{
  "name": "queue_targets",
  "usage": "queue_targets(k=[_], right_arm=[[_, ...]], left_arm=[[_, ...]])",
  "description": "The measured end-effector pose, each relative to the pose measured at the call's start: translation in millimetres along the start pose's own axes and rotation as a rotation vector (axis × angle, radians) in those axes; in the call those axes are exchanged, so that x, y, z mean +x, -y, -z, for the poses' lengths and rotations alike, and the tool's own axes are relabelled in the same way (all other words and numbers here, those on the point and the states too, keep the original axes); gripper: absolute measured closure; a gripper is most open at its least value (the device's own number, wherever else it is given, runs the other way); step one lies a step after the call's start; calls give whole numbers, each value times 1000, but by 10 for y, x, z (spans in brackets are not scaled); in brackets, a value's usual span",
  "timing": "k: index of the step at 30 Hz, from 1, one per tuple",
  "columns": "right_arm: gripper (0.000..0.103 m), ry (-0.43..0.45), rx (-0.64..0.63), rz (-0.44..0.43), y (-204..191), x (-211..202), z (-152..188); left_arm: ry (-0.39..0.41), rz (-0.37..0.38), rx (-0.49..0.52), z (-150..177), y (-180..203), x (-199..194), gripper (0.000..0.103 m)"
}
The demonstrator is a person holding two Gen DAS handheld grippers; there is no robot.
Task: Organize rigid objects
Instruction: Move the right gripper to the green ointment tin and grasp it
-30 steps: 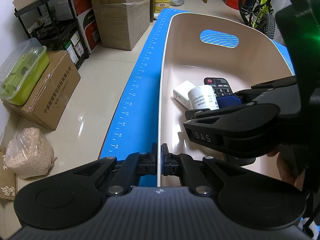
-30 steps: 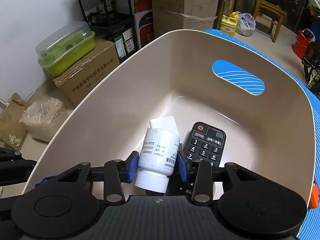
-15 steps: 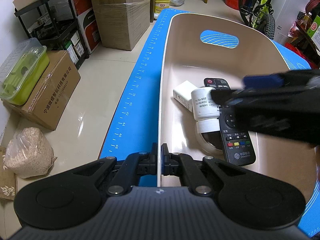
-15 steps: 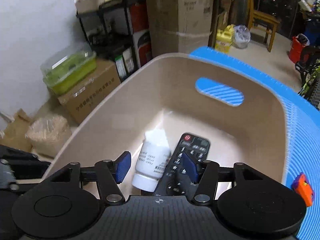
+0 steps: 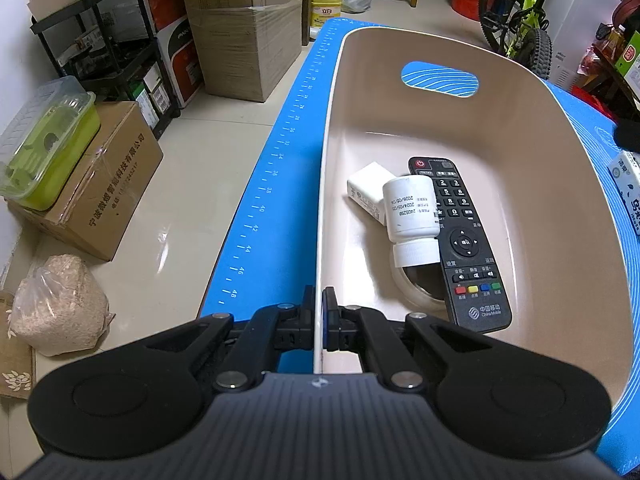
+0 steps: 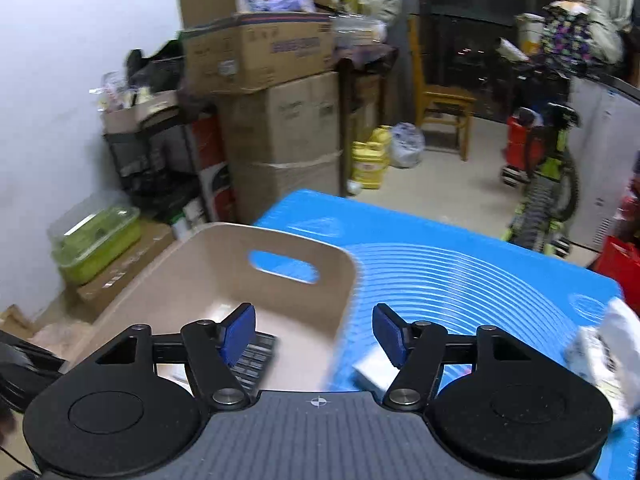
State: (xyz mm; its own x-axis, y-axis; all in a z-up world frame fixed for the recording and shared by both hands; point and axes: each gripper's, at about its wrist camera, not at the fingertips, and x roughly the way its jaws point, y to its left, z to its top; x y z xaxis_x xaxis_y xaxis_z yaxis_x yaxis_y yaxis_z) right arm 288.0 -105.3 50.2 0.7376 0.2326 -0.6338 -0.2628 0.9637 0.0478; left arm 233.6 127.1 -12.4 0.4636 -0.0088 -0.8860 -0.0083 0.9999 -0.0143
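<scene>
Since 1 s ago: white bottle (image 5: 409,213) released into bin (image 5: 325,184); right hand-held gripper (image 6: 314,334) out, wide, empty.
Left hand-held gripper (image 5: 319,312) pinches bin wall; next, centre right over small box (image 6: 372,368) just below-right pad, descend level.

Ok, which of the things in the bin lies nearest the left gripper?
The clear round lid, half hidden under the white bottle and the remote, lies nearest the left gripper, which clamps the bin wall.

I am seeing a white plastic bottle (image 5: 409,211) lying beside a black remote control (image 5: 460,240) in the beige plastic bin (image 5: 560,184).
</scene>
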Motion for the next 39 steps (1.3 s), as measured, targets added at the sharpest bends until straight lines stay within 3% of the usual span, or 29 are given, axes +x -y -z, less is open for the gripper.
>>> queue_targets(k=[6,18,32,34,38,39], right_arm=[[30,-49,8,83,311,95,318],[30,-192,2,83,421,585,933],[29,-246,-57,73,333,873,1083],[30,-235,-40,68,356,880,1083],[49,-219,-11,35,396,867,1079],[49,-218,-13,38,391,859,1082]], left_arm=[[0,0,0,-3,-2,3,99],[0,0,0,-4,-3,4,99],[0,0,0,-5,-4,4,99],[0,0,0,-5,-3,4,99],[0,0,0,-5,-5,4,99],[0,0,0,-5,-5,4,99]])
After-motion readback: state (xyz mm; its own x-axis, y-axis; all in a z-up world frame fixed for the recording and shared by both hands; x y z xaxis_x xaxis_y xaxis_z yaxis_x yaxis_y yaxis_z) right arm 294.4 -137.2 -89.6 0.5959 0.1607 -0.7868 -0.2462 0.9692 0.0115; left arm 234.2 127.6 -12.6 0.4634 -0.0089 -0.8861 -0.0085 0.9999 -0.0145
